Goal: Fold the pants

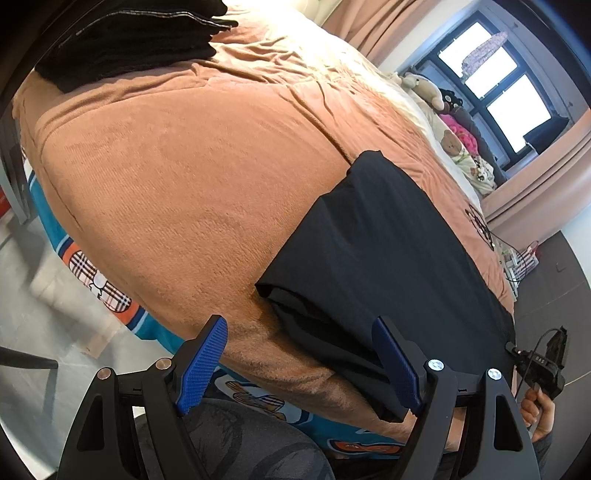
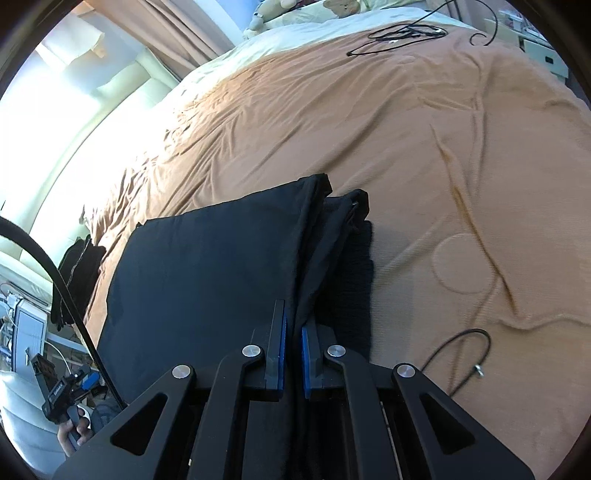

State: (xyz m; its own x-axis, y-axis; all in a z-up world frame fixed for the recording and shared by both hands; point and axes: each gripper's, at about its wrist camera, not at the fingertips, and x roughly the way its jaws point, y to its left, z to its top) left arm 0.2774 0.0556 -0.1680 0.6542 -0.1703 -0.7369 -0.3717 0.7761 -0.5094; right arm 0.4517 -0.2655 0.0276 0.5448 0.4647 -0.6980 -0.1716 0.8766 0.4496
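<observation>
Blue pads (image 1: 202,363) of the left claw (image 1: 299,365) stand spread wide, gripping nothing, at the bed's near edge. Right claw (image 2: 293,356) is clenched on a fold of the black pants (image 2: 207,269), which lie folded on the brown blanket (image 2: 424,147). Farther off sits a dark clothes stack (image 1: 125,40); cables (image 2: 402,35) lie near the pillows.

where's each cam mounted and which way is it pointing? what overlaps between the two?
Left wrist: sits on the left tool, open, looking across the brown blanket with the black pants at right; the person's right hand shows.
Right wrist: sits on the right tool, shut on the pants' fabric, facing up the bed; the person's left hand shows.
Shared: pants, blanket, the dark clothes pile.
</observation>
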